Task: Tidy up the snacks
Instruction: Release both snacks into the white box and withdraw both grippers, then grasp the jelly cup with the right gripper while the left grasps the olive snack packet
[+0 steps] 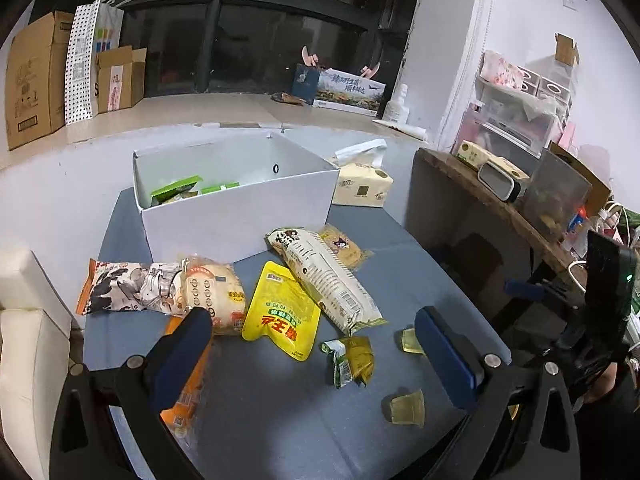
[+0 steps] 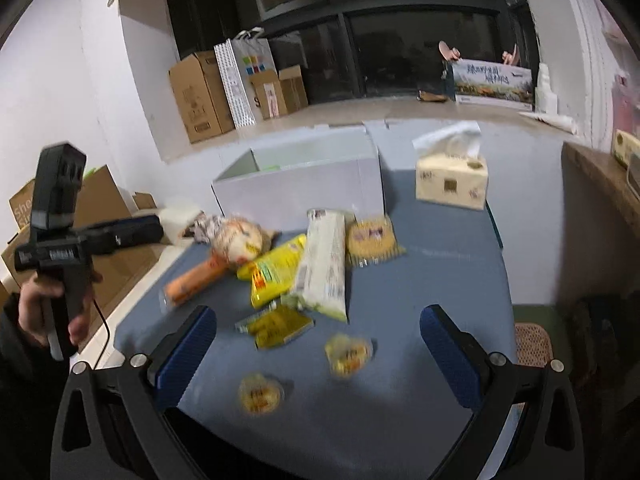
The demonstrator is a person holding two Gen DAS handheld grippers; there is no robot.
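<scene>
Both grippers hover over the blue table (image 1: pixel 280 420), left gripper (image 1: pixel 314 334) and right gripper (image 2: pixel 318 330) each spread wide, holding nothing. Snacks lie loose before the white box (image 1: pixel 240 220): yellow pouch (image 1: pixel 282 312), long white pack (image 1: pixel 324 280), 2 jelly cups (image 2: pixel 348 354).

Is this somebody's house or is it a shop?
Most likely a room in a home, not a shop. Snacks lie loose on a blue table beside a tissue pack, cardboard boxes stand by a dark window, and a cluttered wooden shelf stands nearby.
</scene>
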